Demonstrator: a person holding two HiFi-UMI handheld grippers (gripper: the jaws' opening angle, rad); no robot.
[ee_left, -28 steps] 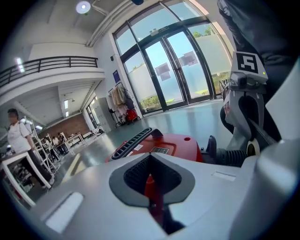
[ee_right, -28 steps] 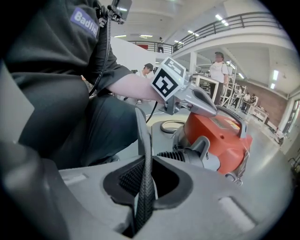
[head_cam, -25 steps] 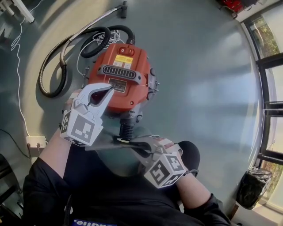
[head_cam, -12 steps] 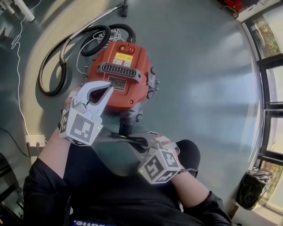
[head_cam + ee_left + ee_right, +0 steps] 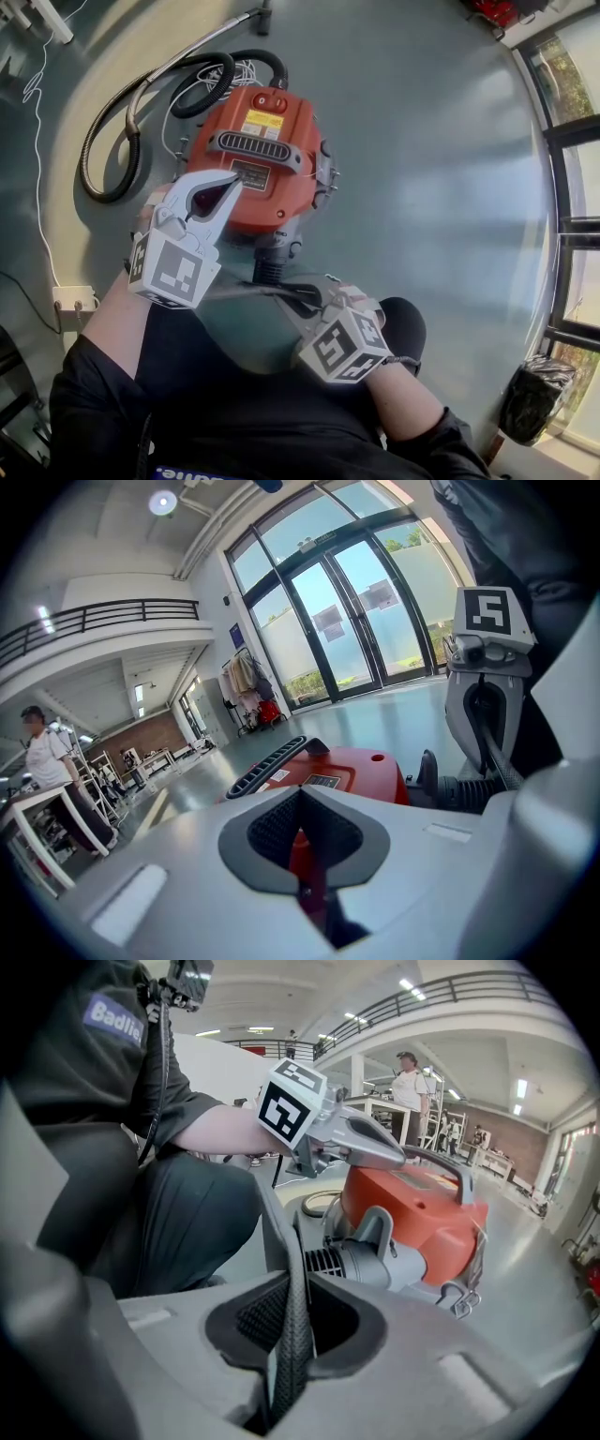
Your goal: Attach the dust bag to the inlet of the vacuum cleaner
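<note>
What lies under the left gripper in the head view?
The red vacuum cleaner. Its black handle and yellow label show beyond the left gripper. The corner beneath it is covered, so cannot be seen.

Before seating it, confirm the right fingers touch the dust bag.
Touching: right gripper view shows fingers pinching the dust bag edge; jaws have just been opening.

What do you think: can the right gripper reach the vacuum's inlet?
Probably yes. The right gripper, its jaws just opening a little on the dust bag, sits right before the ribbed inlet, nothing else between.
</note>
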